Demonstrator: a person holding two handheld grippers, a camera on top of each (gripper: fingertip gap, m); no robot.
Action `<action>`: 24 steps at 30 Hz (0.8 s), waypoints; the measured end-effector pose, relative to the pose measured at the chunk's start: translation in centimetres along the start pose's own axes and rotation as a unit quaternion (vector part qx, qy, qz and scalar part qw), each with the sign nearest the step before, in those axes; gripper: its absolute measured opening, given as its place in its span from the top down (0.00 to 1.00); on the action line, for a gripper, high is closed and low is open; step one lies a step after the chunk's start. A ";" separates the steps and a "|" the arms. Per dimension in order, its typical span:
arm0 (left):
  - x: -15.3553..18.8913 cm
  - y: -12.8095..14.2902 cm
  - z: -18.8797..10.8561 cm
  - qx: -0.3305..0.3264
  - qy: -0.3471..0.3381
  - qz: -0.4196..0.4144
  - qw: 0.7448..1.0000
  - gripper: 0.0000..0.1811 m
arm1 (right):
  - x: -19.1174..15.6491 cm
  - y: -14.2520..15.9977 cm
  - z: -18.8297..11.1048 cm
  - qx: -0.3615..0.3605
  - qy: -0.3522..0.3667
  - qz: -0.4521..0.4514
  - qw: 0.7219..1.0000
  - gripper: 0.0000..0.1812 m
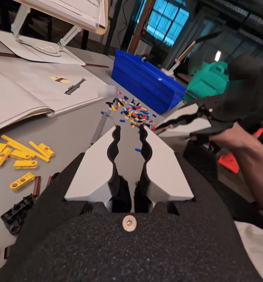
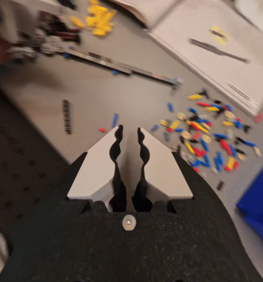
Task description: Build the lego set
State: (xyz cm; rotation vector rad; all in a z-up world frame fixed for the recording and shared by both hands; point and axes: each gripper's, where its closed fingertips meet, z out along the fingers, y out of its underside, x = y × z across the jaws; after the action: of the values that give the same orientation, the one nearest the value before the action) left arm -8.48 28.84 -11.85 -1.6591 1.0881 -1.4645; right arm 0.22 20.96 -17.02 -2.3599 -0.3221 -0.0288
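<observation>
Both grippers stand parted and empty: left gripper (image 1: 129, 127), right gripper (image 2: 130, 129). Motion blur smears the right wrist view. Small lego pins (image 1: 131, 110) lie scattered on the grey table (image 1: 69, 137) beyond a long grey beam (image 1: 100, 127); a blue bin (image 1: 144, 82) sits behind them.

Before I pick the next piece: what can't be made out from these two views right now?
- Long grey assembly: near end hidden behind the left tongs in the left wrist view; smeared by motion blur in the right wrist view.
- Small mixed pins: too small to sort by type in the left view, blurred in the right.
- Black parts: partly hidden by the tongs' body.
- Yellow beams: cut off at the left edge.
</observation>
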 end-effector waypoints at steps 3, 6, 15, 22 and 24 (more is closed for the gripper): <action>0.9 1.3 2.4 -0.077 -0.017 0.086 0.993 0.87 | 3.0 1.4 -0.5 0.021 0.052 0.030 0.998 0.88; 2.8 3.7 6.1 -0.194 -0.009 0.182 0.964 0.90 | 4.6 1.2 -1.6 0.083 0.114 0.044 0.989 0.93; 3.4 6.9 12.4 -0.302 0.010 0.230 0.925 0.89 | 6.7 0.4 -5.3 0.221 0.199 0.095 0.950 0.92; 2.7 7.4 14.0 -0.308 0.002 0.223 0.925 0.98 | 6.1 0.3 -4.9 0.218 0.180 0.083 0.956 0.92; 2.7 7.2 14.2 -0.300 0.008 0.212 0.930 0.98 | 5.9 0.4 -4.7 0.214 0.175 0.079 0.958 0.92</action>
State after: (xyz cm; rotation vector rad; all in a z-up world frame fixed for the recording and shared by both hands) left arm 4.49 22.63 -19.27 -1.6400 1.9025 -0.9079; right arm 6.41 18.80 -13.21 -1.8973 0.0353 -0.2718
